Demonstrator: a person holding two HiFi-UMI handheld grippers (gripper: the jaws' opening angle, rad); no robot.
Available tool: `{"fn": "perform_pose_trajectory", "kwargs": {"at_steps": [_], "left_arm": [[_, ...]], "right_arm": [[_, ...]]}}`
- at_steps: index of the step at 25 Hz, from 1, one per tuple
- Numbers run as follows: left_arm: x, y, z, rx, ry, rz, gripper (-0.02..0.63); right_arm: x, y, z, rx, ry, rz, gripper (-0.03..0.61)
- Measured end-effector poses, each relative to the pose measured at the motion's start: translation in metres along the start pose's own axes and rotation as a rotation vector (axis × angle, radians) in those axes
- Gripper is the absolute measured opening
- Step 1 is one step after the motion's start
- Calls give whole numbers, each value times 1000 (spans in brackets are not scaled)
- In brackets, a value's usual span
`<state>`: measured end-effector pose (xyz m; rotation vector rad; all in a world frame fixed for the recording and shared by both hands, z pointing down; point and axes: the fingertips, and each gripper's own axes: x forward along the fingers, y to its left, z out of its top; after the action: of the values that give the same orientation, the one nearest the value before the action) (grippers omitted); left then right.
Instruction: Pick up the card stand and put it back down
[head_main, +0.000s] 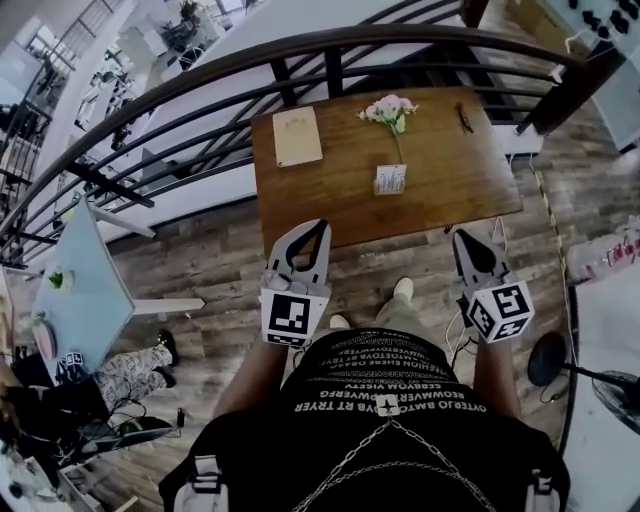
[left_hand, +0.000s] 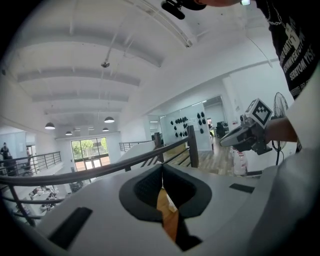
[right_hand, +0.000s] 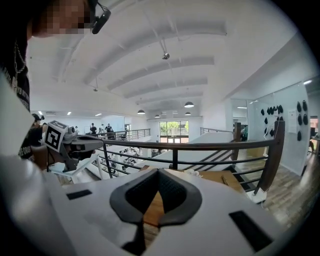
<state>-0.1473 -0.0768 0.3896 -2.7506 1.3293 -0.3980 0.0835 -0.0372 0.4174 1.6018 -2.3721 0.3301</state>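
The card stand (head_main: 390, 179), a small white card held upright in a holder, sits near the middle of the brown wooden table (head_main: 330, 190), just in front of a little bunch of pink and white flowers (head_main: 390, 110). Both grippers hover on the near side of the table, short of its front edge and apart from the stand. My left gripper (head_main: 322, 228) points at the table with its tips together and nothing between them; its own view shows the jaws (left_hand: 161, 167) meeting. To the right of the stand, my right gripper (head_main: 460, 238) is shut and empty as well (right_hand: 158, 171).
A beige notepad (head_main: 297, 135) lies at the table's far left and a dark pen-like object (head_main: 465, 118) at its far right. A curved dark railing (head_main: 330, 45) runs behind the table. A pale blue table (head_main: 85, 290) stands left, a fan (head_main: 612, 388) at lower right.
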Motion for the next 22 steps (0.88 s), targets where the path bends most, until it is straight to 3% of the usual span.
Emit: {"fn": "perform_pose_trajectory", "kwargs": {"at_steps": [10, 22], "left_arm": [[34, -7, 5, -5, 38, 81, 28], [92, -15, 18, -2, 47, 114, 28]], "right_arm": [[38, -38, 10, -20, -3, 109, 15], [72, -86, 17, -32, 1, 154, 14]]}}
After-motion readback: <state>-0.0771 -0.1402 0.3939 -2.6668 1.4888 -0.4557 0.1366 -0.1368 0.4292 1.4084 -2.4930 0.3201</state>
